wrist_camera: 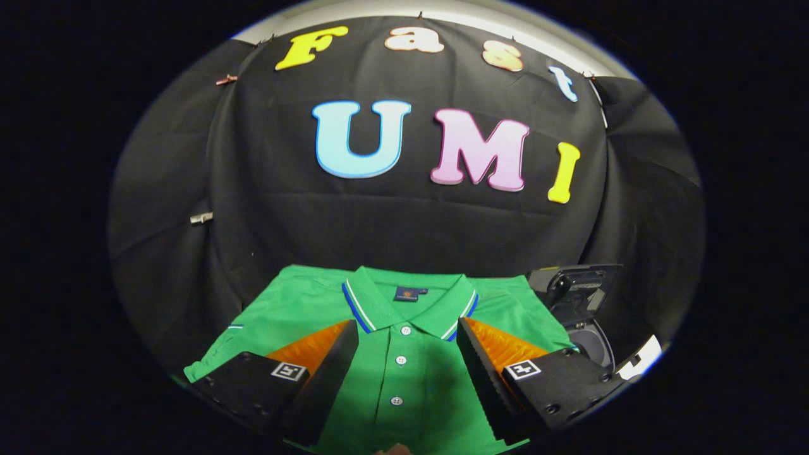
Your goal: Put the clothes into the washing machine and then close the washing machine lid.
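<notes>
- Right now, the gripper (407, 335) is held wide open, and nothing is gripped between its two fingers.
- A green polo shirt (404, 373) is seen lying flat and spread out below the fingers.
- The shirt's button strip, with three white buttons (401, 360), is seen in the gap between the fingers.
- The collar (379, 300), edged with blue and white stripes, is found just ahead of the fingertips, on the far side.
- The left finger (316, 370) is placed over the shirt's left half, and the right finger (499, 373) over its right half.
- Whether the fingers are touching the cloth cannot be told.
- The washing machine (584, 335) is seen to the right of the shirt, just beyond the right finger.
- Its lid (572, 284) is lifted up, and the dark round hole is left open.
- The shirt is not yet put inside the machine.
- A black cloth wall (404, 227) is hung at the far side, behind the shirt and the machine.
</notes>
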Demonstrator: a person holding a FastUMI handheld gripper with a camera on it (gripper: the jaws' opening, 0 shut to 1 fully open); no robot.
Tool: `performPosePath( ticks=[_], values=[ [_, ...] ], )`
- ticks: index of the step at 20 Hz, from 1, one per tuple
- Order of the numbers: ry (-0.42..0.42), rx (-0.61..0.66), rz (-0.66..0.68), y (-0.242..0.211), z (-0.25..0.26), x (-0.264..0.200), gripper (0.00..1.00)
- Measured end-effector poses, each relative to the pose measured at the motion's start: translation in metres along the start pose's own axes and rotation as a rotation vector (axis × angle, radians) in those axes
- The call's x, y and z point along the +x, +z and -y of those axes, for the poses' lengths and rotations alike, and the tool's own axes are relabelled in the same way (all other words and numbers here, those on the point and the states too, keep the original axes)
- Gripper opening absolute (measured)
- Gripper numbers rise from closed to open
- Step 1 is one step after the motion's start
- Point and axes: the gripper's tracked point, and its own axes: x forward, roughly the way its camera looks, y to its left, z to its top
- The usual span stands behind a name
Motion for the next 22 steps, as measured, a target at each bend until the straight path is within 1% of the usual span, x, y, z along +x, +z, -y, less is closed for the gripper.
performPosePath(
  ticks=[3, 6, 9, 10, 14, 16, 17, 18, 19, 22],
  values=[
    [0.03, 0.025, -0.124, -0.017, -0.006, 0.014, 0.98],
    [0.034, 0.037, -0.237, -0.033, -0.005, 0.019, 0.99],
    [0.049, 0.071, -0.299, -0.032, -0.006, 0.022, 0.98],
    [0.053, 0.061, -0.33, -0.034, -0.006, 0.02, 0.98],
    [0.03, 0.077, -0.426, -0.036, -0.004, 0.023, 0.98],
    [0.055, 0.058, -0.457, -0.038, -0.004, 0.021, 0.98],
    [0.051, 0.052, -0.461, -0.04, 0.0, 0.023, 0.98],
    [0.046, 0.069, -0.472, -0.038, 0.003, 0.021, 0.86],
    [0.038, 0.07, -0.478, -0.038, 0.008, 0.022, 0.82],
    [0.022, 0.086, -0.478, -0.037, 0.02, 0.024, 0.47]
  ],
)
